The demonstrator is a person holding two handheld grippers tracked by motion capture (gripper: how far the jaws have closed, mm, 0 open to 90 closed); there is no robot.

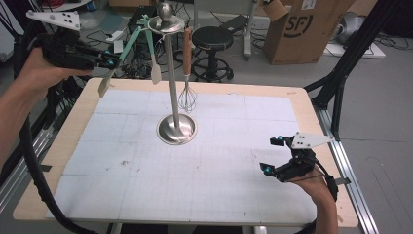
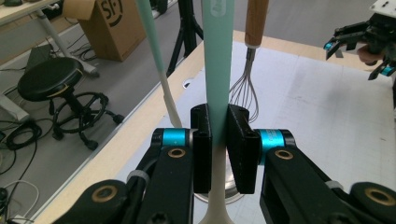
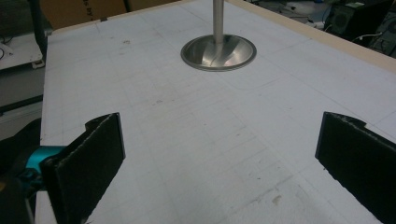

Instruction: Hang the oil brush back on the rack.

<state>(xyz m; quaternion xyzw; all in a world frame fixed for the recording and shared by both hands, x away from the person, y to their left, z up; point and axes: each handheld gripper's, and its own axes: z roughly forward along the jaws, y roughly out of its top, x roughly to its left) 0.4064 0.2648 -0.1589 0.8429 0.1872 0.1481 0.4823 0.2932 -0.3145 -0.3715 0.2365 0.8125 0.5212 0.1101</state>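
Glossy metal stand [image 1: 176, 129], wooden-handled wire whisk [image 1: 187, 92], matt mint plastic spatula [image 2: 218, 70]

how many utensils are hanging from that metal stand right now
3. A green spatula swung out left, clamped in the left gripper; a second green spatula hanging just left of the pole; a wooden-handled whisk on the right. None look hidden.

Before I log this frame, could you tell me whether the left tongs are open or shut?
Shut: the left tongs clamp the green spatula.

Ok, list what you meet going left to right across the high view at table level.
Left gripper → spatula → stand → whisk → right gripper.
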